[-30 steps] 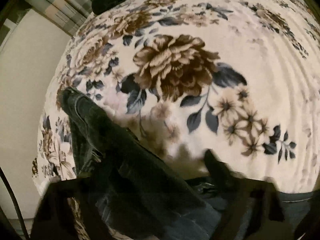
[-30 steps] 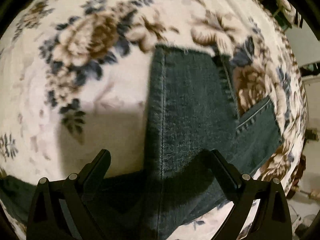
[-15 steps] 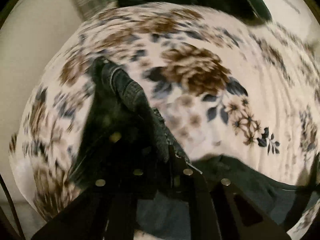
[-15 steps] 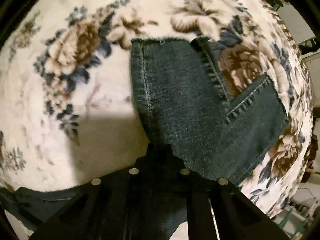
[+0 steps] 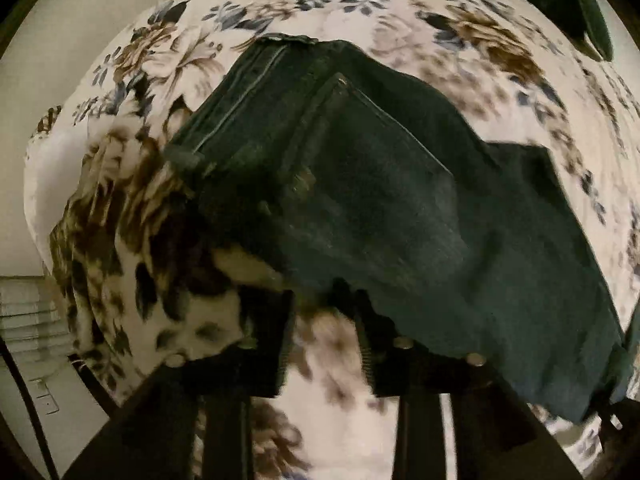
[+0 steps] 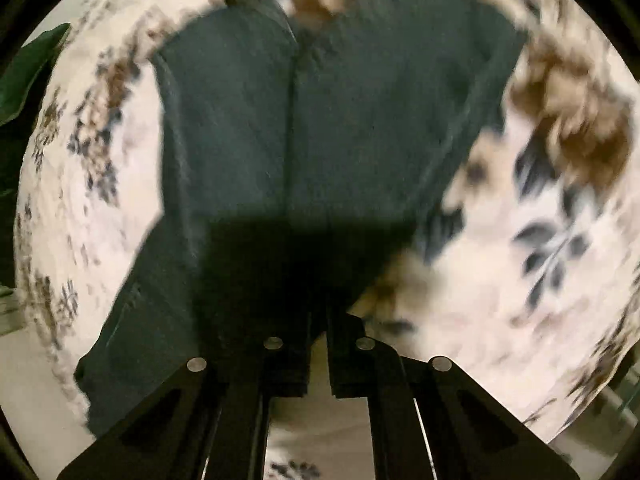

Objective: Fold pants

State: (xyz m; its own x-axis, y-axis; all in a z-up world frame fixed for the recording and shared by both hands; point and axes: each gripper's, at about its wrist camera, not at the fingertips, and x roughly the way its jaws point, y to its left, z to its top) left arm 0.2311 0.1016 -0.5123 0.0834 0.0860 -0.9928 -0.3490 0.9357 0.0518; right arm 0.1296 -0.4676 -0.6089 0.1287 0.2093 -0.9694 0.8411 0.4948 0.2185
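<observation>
Pants [image 5: 380, 208] bunched on floral blanket [image 5: 500, 92], centre to 4 o'clock. Left gripper [image 5: 324, 320] narrow, just opening, denim over right finger, nothing clamped: likely releasing. Right gripper [image 6: 318, 344] nearly closed, pinching pants edge to carry fold.

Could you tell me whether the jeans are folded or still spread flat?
Partly folded: the jeans lie doubled on the floral blanket, edges uneven.
</observation>
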